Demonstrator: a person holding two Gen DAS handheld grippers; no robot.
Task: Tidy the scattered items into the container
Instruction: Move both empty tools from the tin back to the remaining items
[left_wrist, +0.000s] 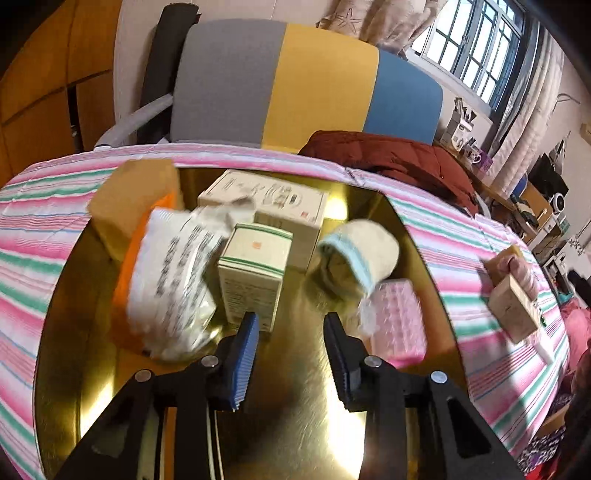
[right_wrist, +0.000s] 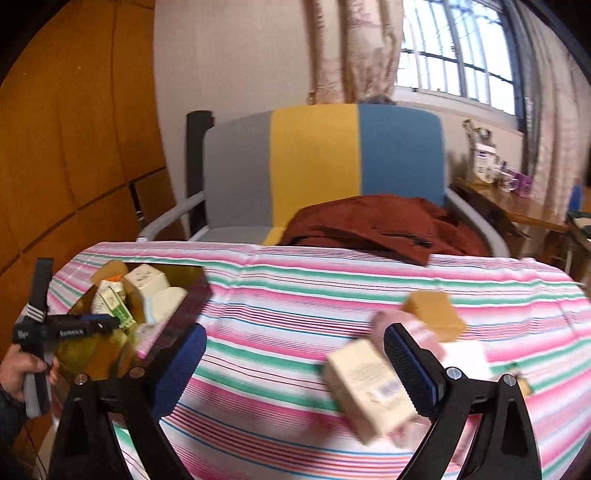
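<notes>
My right claw (right_wrist: 295, 369) is spread wide and empty. The cream box (right_wrist: 369, 395) lies on the striped cloth (right_wrist: 277, 325) at my 3 o'clock, just inside the right finger, long axis toward 11. Left claw (left_wrist: 290, 354) is nearly closed on nothing over the gold container (left_wrist: 295, 424), so right is nearer.

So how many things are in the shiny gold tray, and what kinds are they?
Boxes: 3 (brown box, big white box, green-edged box)
Plastic packets: 2 (white printed packet, pink packet)
Rolled cloth: 1
Orange thing, partly hidden: 1
Total: 7
</notes>
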